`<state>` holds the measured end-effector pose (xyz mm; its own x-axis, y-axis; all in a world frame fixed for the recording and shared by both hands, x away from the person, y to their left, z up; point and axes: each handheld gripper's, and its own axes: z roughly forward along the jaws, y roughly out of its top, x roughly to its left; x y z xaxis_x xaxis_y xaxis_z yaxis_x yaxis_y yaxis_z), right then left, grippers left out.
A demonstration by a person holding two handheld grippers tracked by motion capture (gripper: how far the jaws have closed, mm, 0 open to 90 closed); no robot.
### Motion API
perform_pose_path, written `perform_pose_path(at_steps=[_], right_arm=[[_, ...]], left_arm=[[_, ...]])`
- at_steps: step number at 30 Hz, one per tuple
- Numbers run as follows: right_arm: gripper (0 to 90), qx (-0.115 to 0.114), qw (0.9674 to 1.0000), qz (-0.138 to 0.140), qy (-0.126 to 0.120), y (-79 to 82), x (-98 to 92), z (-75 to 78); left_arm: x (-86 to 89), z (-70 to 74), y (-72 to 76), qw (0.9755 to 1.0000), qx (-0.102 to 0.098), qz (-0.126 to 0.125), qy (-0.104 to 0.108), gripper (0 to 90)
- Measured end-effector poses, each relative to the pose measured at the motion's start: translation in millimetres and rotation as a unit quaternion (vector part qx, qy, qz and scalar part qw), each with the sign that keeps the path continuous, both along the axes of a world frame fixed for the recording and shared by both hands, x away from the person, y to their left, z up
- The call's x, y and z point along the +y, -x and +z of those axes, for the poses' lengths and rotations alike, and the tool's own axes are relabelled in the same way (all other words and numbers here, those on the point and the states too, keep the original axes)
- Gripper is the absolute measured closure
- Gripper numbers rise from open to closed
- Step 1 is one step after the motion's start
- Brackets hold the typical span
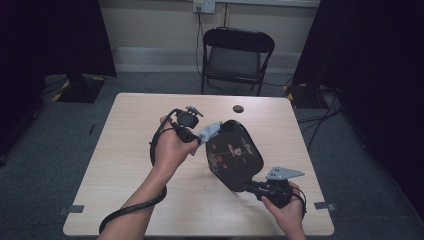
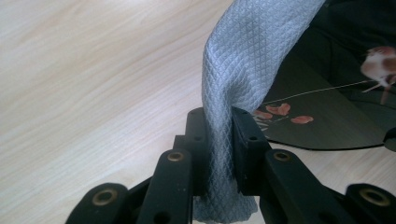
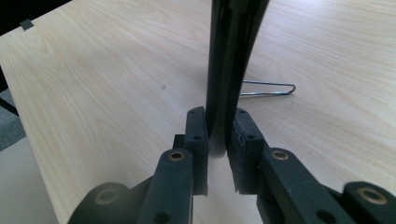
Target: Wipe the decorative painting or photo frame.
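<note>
Pale wooden table (image 1: 130,200) carries the work. Tilted above its middle is a black lacquered tray with red flower painting (image 1: 234,155), its near edge pinched by the right gripper (image 1: 256,187). Just left of the tray's upper rim, the left gripper (image 1: 196,138) clamps a grey waffle-weave cloth (image 1: 209,131), nearest for wiping.

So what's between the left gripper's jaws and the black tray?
The grey cloth: the left gripper is shut on it, and it runs up onto the black tray, seen in the left gripper view.
</note>
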<state>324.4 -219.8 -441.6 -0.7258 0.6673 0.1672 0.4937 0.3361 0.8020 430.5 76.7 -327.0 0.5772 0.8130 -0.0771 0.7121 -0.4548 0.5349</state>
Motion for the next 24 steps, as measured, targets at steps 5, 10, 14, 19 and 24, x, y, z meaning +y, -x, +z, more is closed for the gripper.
perform_pose_path(at_steps=[5,10,14,19,24], right_arm=[[79.5,0.000,1.0000,0.000,0.000,-0.2,-0.1,0.0],[79.5,0.000,1.0000,0.001,0.000,-0.2,-0.1,0.0],[79.5,0.000,1.0000,0.001,0.000,-0.3,-0.1,0.0],[79.5,0.000,1.0000,0.002,0.002,-0.8,0.0,0.4],[79.5,-0.001,1.0000,0.002,0.002,-0.9,0.1,0.3]], left_arm=[[3.0,-11.5,-2.3,0.9999,0.010,0.010,0.008,78.6],[6.9,-21.4,-3.7,0.9996,0.019,0.019,0.008,78.6],[9.7,-30.8,-3.7,0.9994,0.028,0.021,0.006,78.5],[14.5,-43.7,-3.7,0.9988,0.041,0.027,0.002,78.5],[18.2,-61.3,-3.0,0.9978,0.058,0.034,-0.004,78.6]])
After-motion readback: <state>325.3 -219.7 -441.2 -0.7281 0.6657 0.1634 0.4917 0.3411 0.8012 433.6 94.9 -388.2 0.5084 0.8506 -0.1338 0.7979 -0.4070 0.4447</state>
